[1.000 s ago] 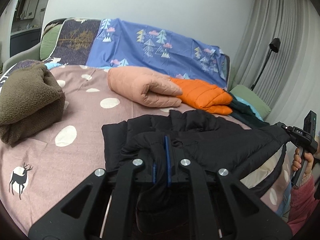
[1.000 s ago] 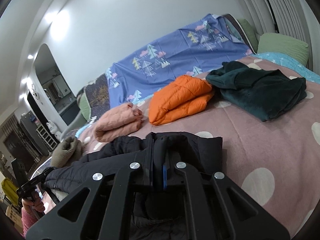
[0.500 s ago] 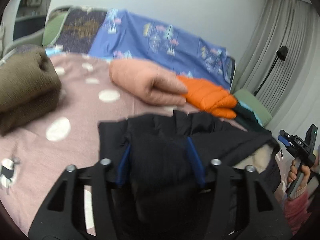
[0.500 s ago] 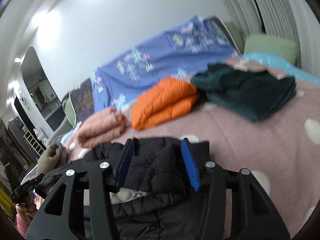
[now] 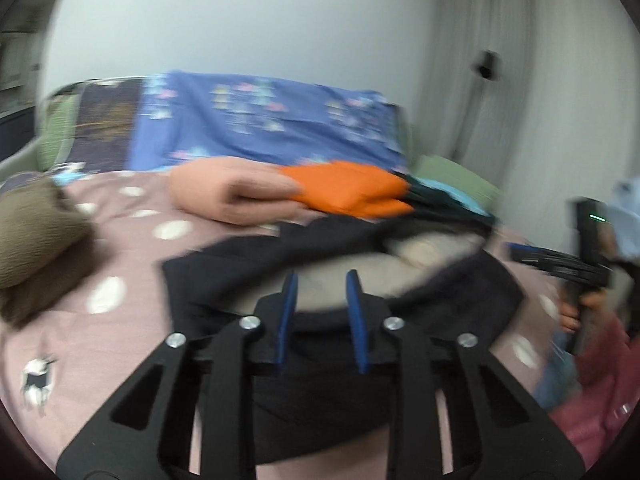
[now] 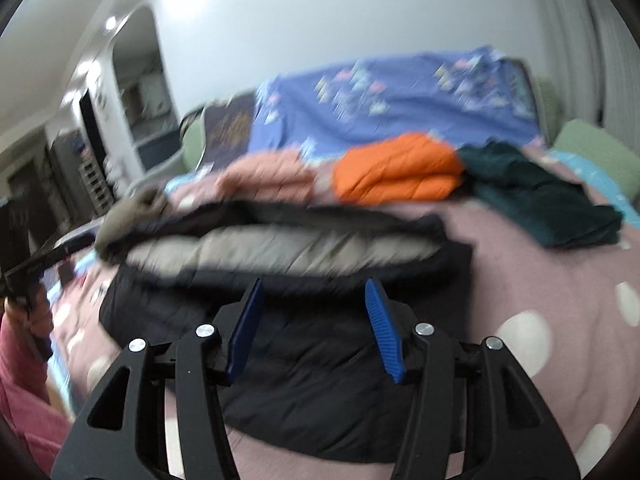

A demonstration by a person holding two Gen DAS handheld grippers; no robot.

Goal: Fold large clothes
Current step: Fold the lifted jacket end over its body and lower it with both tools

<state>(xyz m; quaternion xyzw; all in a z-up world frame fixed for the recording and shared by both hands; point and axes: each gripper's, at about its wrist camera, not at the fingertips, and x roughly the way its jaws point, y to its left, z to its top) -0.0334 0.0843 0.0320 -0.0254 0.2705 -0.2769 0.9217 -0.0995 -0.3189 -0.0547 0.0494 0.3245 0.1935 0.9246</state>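
A black puffer jacket (image 5: pixel 224 276) with a pale grey lining (image 5: pixel 420 252) lies partly folded on the pink dotted bed. It also shows in the right wrist view (image 6: pixel 320 364), lining (image 6: pixel 280 248) exposed. My left gripper (image 5: pixel 322 280) is open and empty just above the jacket's near edge. My right gripper (image 6: pixel 314 288) is open wide and empty above the jacket's other end. The right gripper also shows at the right of the left wrist view (image 5: pixel 560 264).
Folded clothes lie behind the jacket: a peach jacket (image 5: pixel 228 196), an orange jacket (image 5: pixel 352 192), a dark green garment (image 6: pixel 536 204) and a brown fleece bundle (image 5: pixel 36 240). A blue patterned sheet (image 5: pixel 260 128) covers the headboard. Both views are blurred by motion.
Both grippers opened and let go of the black jacket, then drew back. The jacket's top layer dropped onto the bed, and its grey lining now shows.
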